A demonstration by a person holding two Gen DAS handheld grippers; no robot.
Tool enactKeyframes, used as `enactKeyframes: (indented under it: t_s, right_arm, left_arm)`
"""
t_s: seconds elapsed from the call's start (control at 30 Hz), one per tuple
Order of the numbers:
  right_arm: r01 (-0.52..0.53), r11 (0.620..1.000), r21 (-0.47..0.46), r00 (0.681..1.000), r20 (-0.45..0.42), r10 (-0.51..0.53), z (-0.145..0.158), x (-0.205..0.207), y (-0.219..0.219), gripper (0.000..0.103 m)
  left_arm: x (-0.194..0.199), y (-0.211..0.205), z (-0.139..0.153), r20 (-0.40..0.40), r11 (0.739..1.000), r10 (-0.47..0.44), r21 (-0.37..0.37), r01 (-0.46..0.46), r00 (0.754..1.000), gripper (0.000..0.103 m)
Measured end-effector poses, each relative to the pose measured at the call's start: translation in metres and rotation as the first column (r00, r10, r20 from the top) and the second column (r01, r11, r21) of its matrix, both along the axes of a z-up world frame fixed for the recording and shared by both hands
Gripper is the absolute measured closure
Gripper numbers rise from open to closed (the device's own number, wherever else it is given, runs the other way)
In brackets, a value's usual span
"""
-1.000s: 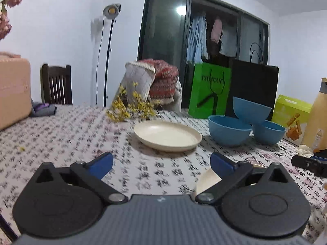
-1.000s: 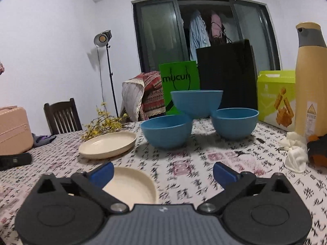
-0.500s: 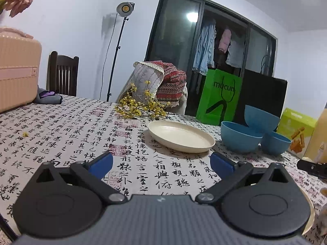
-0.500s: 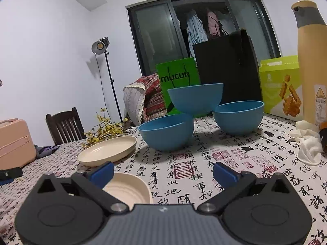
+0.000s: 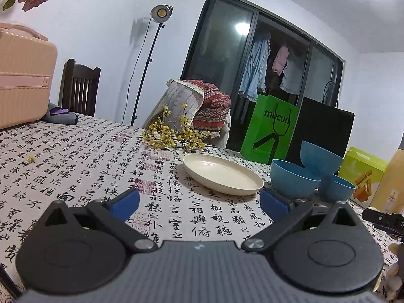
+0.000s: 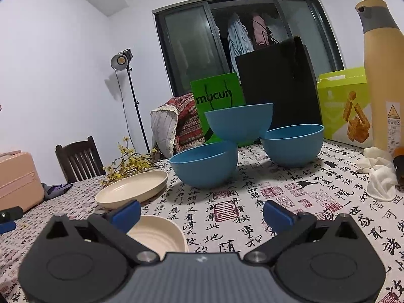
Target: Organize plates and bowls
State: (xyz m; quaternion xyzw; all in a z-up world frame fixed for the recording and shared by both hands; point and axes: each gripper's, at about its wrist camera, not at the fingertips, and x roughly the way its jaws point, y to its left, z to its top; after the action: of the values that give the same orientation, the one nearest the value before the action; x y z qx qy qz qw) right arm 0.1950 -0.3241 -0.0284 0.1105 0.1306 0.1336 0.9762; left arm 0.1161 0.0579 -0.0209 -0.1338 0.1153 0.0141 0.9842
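A cream plate (image 5: 222,176) (image 6: 132,189) lies on the patterned tablecloth ahead of both grippers. A second, smaller cream plate (image 6: 159,234) lies just under my right gripper's left finger. Three blue bowls stand beyond: a near one (image 6: 204,166) (image 5: 293,180), a right one (image 6: 293,144) (image 5: 335,189), and a third (image 6: 238,122) (image 5: 319,159) perched tilted on the other two. My left gripper (image 5: 199,200) is open and empty, short of the plate. My right gripper (image 6: 202,213) is open and empty, facing the bowls.
Yellow flower sprigs (image 5: 174,136) lie behind the plate. A green bag (image 6: 217,101), a black bag (image 6: 277,85), a lime box (image 6: 346,106) and a tall tan bottle (image 6: 381,75) stand at the back right. White cloth (image 6: 378,174) lies right; a pink suitcase (image 5: 22,80) stands left.
My left gripper has tilted upward and shifted left; the small plate has dropped out of its view. My right gripper has moved closer to the bowls. Both stay open.
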Motion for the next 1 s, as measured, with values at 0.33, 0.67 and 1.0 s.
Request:
enactKeyframes:
  t_s: [0.33, 0.67, 1.0]
  right_arm:
    - [0.012, 1.0, -0.001, 1.0, 0.005, -0.012, 0.0001, -0.0012, 0.0006, 0.0]
    - [0.017, 1.0, 0.001, 1.0, 0.007, -0.017, -0.0004, -0.002, -0.0002, 0.0]
    - [0.019, 1.0, 0.002, 1.0, 0.007, -0.019, -0.0003, -0.002, -0.0001, 0.0]
  left_arm:
    - [-0.0023, -0.0011, 0.0007, 0.007, 1.0, 0.01, -0.001, -0.01, 1.0, 0.0]
    - [-0.0039, -0.0011, 0.0014, 0.017, 1.0, 0.014, -0.002, -0.014, 1.0, 0.0]
    - [-0.0053, -0.0032, 0.0016, 0.026, 1.0, 0.013, 0.012, -0.013, 1.0, 0.0]
